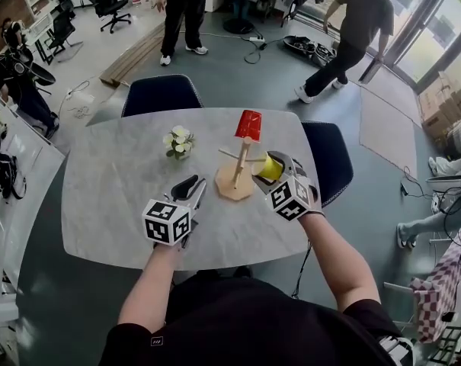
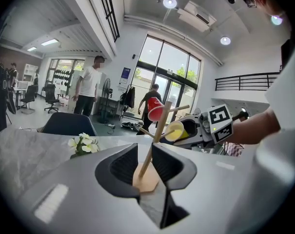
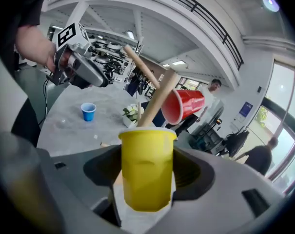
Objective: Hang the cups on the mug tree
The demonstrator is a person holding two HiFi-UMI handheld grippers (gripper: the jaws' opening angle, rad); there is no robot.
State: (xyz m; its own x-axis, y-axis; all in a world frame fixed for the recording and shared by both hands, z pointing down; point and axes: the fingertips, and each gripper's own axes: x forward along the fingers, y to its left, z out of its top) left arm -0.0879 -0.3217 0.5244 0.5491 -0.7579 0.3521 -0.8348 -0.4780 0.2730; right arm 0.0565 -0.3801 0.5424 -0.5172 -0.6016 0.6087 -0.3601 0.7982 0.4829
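Observation:
The wooden mug tree stands mid-table with a red cup hung upside down on its top. My right gripper is shut on a yellow cup, held tilted against the tree's right side. In the right gripper view the yellow cup fills the jaws, its rim near a peg, with the red cup behind. My left gripper reaches the tree's base from the left. In the left gripper view the jaws close round the edge of the wooden base.
A small pot of white flowers sits left of the tree. A blue cup stands on the table beyond it. Two dark chairs are pushed in at the far edge. People move about on the floor behind.

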